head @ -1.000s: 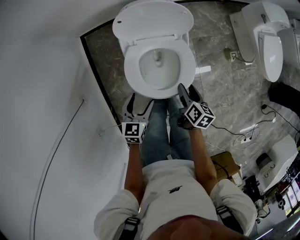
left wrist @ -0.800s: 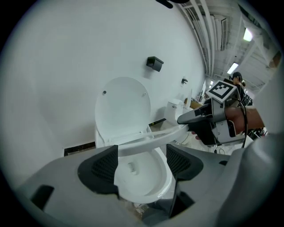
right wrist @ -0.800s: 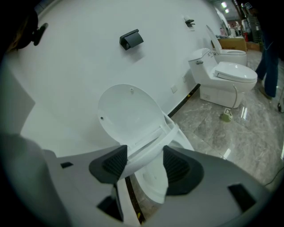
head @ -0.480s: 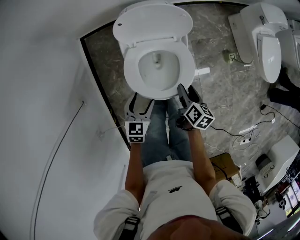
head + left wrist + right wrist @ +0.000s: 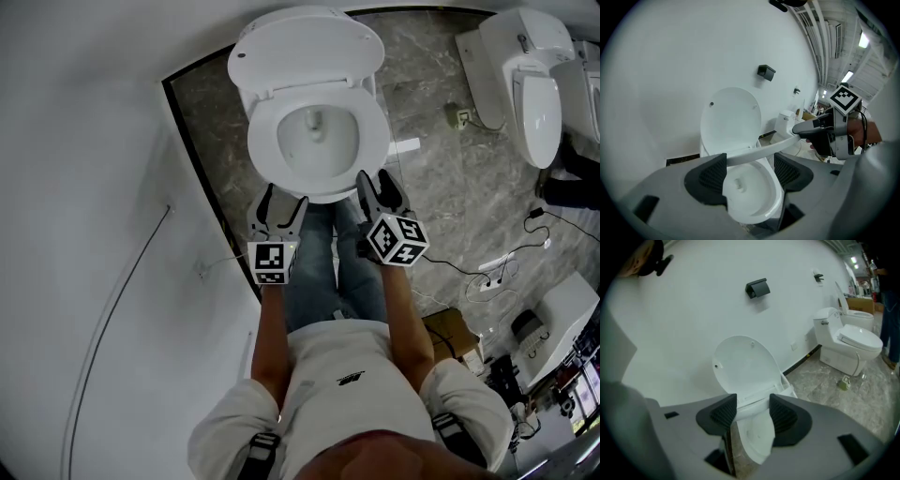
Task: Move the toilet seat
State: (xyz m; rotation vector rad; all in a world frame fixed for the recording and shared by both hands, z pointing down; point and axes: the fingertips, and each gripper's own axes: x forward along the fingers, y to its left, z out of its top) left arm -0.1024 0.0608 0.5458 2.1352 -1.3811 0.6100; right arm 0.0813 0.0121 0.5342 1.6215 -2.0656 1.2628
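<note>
The white toilet (image 5: 314, 183) stands against the wall with its lid (image 5: 305, 47) up. Its seat ring (image 5: 375, 141) lies over the bowl, front edge slightly raised. My right gripper (image 5: 373, 190) is at the seat's front right, its jaws closing with the rim (image 5: 751, 405) between the pads and no gap showing. In the left gripper view the seat rim (image 5: 761, 151) runs as a white bar over to the right gripper (image 5: 813, 132). My left gripper (image 5: 279, 208) stands open at the front left, with the rim crossing just beyond its pads (image 5: 712, 176).
A white wall (image 5: 94, 187) is close on the left. A black holder (image 5: 757, 288) hangs on the wall above the lid. A second toilet (image 5: 530, 84) stands at the right. Cables (image 5: 492, 272), a box (image 5: 455, 333) and gear lie on the marble floor (image 5: 441, 187). The person's legs are before the bowl.
Both grippers have edged forward to the seat's front rim. The left one moved a little up and right; the right one's marker cube turned slightly.
</note>
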